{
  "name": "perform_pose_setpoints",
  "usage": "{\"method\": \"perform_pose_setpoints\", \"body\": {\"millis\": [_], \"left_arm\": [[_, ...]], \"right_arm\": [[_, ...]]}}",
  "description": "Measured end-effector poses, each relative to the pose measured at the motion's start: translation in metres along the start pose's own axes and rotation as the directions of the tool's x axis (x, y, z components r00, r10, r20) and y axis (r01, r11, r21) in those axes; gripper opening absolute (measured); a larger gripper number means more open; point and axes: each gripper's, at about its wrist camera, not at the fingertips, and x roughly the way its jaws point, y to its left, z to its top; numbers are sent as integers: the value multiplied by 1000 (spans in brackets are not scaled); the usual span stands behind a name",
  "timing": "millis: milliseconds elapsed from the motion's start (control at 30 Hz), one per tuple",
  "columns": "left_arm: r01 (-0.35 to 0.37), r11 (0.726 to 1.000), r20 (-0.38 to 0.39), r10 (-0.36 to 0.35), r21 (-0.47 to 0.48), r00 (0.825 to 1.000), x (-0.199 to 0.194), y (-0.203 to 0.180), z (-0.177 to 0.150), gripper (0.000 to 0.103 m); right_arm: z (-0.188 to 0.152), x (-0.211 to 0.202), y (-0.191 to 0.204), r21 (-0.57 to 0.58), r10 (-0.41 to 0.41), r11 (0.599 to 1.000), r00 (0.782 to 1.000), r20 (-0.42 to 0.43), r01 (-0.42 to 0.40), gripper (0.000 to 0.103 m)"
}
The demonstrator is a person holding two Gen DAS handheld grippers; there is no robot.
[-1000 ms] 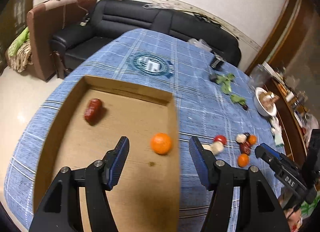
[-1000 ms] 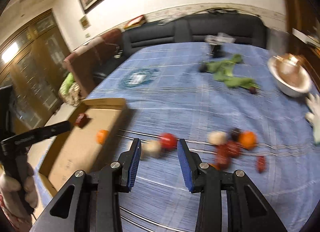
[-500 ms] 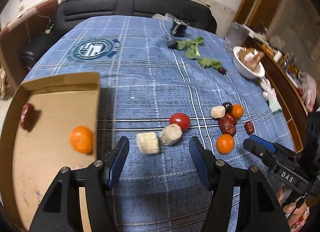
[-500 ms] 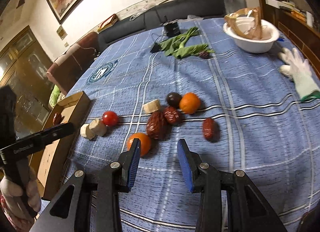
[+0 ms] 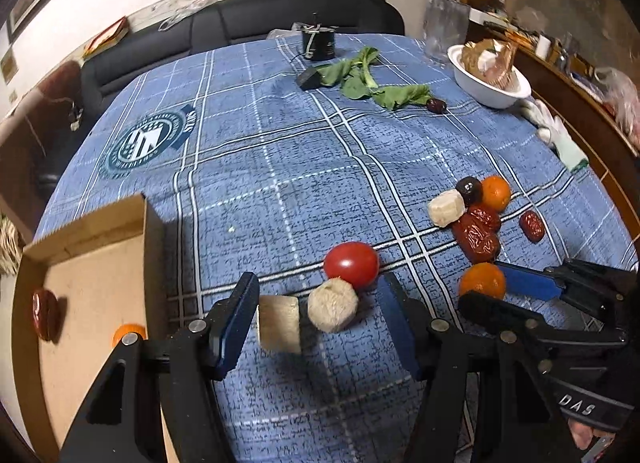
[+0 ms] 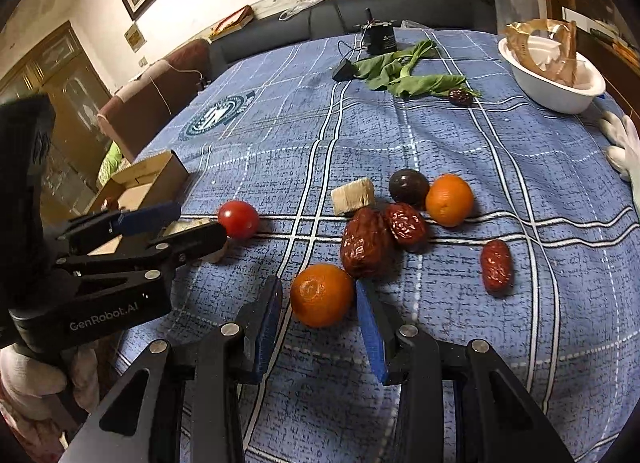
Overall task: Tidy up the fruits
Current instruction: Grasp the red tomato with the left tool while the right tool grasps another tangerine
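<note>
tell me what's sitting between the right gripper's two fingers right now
An orange sits on the tablecloth between the right gripper fingers, with small gaps either side, so the pads don't press it. The right wrist view shows this.

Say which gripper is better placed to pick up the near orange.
Right. The right gripper has its open jaws on both sides of the near orange. The left gripper frames two pale chunks near the cardboard box instead.

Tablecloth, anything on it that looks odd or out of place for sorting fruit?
Yes. Limp green leaves lie loose on the tablecloth at the far end, with one red date stranded beside them, well apart from the fruit cluster. A white glove lies at the right edge.
</note>
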Motion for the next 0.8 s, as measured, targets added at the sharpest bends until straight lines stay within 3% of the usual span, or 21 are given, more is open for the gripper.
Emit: {"method": "perform_pose_setpoints", "body": {"millis": [133,233,400,800], "left_arm": [[-39,995,3,39,89,999,1,-11,1,42],[-56,989,3,56,137,998,-1,-16,1,41],[-31,992,7,30,124,1000,-6,-10,-2,38],[-1,993,-3,1,119,1000,3,-19,9,42]], "right_arm": [[1,4,4,-26,-29,999,1000,4,29,41],[1,5,7,-42,-50,998,999,8,51,41],[-2,3,9,-65,-66,996,998,16,67,36],[-10,-6,-2,-3,0,1000,1000,12,0,36]]}}
